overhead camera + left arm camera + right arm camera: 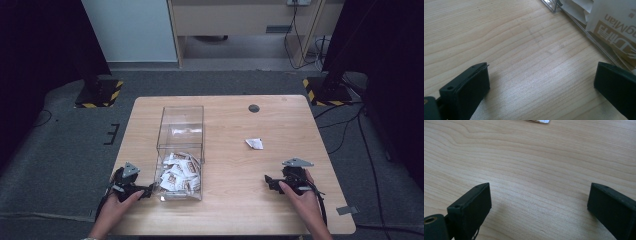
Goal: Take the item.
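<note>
The tabletop (235, 200) is pale wood with a visible grain and a smooth, faintly shiny finish. Near its left edge, the box (180, 131) is clear, glossy plastic, holding white-and-brown paper sachets (178, 175). Each hand-held gripper, left (541, 87) and right (539, 207), has matt black plastic jaws.

Clear box (180, 131) holding white sachets (178, 172), one sachet (254, 144) apart on table

sachet (616, 27) print reads "gMian", rest cut off
</note>
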A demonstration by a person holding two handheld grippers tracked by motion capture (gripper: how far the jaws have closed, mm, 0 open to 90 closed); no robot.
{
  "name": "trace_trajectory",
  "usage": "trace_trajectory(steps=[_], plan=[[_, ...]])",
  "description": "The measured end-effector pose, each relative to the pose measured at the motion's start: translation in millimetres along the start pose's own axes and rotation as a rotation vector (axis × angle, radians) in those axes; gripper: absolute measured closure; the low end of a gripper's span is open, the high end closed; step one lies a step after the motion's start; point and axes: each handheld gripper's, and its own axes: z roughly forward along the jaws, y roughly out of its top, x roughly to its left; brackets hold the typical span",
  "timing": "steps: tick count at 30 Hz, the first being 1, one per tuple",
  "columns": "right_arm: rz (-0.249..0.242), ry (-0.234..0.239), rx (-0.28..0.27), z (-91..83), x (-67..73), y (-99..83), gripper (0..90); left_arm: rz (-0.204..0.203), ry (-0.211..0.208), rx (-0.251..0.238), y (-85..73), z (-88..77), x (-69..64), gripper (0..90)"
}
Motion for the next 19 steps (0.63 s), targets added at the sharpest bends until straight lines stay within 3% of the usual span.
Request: trace_trajectory(steps=[7, 12, 19], plan=[[-0.027, -0.012, -0.004, 2.5, 5.7, -1.4, 3.2, 0.000, 0.000, 0.000, 0.0, 0.0, 0.0, 0.0], [-0.084, -0.039, 0.022, 3.1, 12.1, -2.7, 2.5, 0.000, 0.000, 0.000, 0.0, 0.0, 0.0, 0.0], [-0.103, -0.022, 0.023, -1.9, 13.2, -7.6, 2.5, 0.000, -0.001, 0.000, -0.1, -0.1, -0.3, 0.0]])
